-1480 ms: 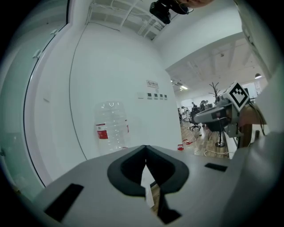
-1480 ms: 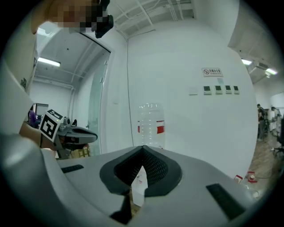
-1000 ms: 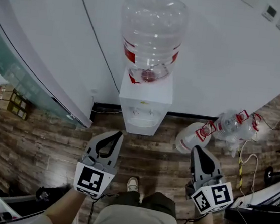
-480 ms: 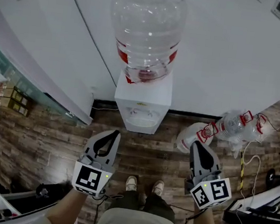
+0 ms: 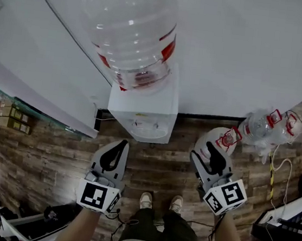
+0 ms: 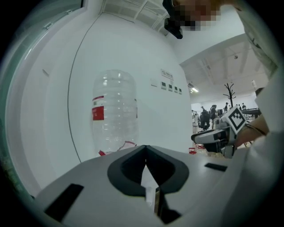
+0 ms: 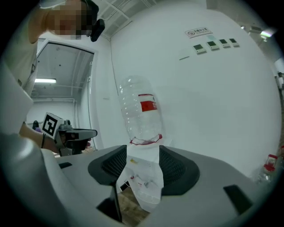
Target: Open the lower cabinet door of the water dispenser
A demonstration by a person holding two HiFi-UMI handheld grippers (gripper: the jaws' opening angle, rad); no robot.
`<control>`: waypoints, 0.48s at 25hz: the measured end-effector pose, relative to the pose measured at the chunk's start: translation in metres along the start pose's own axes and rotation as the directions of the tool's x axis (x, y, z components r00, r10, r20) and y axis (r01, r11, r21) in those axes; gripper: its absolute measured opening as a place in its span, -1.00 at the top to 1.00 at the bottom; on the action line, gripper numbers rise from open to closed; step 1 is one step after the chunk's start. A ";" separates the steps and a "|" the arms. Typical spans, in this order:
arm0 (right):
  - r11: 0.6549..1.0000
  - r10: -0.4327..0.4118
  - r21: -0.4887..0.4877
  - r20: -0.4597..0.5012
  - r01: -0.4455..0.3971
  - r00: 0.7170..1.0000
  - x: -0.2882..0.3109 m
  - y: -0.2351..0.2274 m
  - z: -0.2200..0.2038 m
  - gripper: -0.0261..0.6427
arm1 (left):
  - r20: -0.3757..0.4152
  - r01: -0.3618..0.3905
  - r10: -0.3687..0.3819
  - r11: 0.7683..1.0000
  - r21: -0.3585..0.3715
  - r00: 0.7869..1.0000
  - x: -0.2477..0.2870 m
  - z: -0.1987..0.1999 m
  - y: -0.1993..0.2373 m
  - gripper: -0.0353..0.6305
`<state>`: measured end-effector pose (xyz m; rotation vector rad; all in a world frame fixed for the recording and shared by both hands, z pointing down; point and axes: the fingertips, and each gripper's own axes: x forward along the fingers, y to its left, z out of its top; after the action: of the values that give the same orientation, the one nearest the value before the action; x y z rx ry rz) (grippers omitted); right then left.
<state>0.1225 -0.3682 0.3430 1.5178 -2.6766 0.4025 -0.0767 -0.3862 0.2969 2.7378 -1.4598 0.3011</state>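
You have stepped closer to the water dispenser point(image 5: 142, 102) than you were a second ago, and both tongs have moved toward it. The right tongs point(image 5: 206, 149) were shut back then. Now their jaws are opening, and there is nothing in their grip.

The water dispenser is a white box. It stands on the wooden floor point(image 5: 50, 143), right against the white wall point(image 5: 246, 58). A big clear bottle point(image 5: 130, 27) sits upside down on top of it. You cannot see its lower cabinet door. From your head you look down onto its top, and in the right gripper view the tongs cover its lower part. Only its upper front shows there, far off, in the gap between the jaws.

The left tongs point(image 5: 118, 145) hang in front of the water dispenser, a little to its left, not touching it. Their jaws meet at the tips and hold nothing. The right tongs hang in front of it too, off to its right and apart from it.

Some spare bottles point(image 5: 265, 126) lie on the floor to the right of the water dispenser. Your shoes point(image 5: 160, 203) are in front of it.
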 end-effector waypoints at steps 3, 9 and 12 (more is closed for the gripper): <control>0.998 0.058 -0.002 -0.016 -0.058 0.998 0.021 -0.013 -0.034 0.13 | -0.004 0.003 -0.003 1.000 -0.010 1.000 0.023 -0.034 -0.006 0.88; 0.995 0.098 -0.002 -0.050 -0.098 0.994 0.061 -0.043 -0.112 0.03 | -0.003 0.014 -0.014 1.000 -0.024 1.000 0.062 -0.095 -0.020 0.88; 0.993 0.114 0.011 -0.063 -0.114 0.991 0.081 -0.054 -0.155 0.02 | -0.001 0.028 -0.028 0.999 -0.032 1.000 0.079 -0.131 -0.023 0.88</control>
<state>0.1119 -0.4250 0.5163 1.3340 -2.7230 0.4578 -0.0357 -0.4236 0.4414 2.7301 -1.4122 0.2760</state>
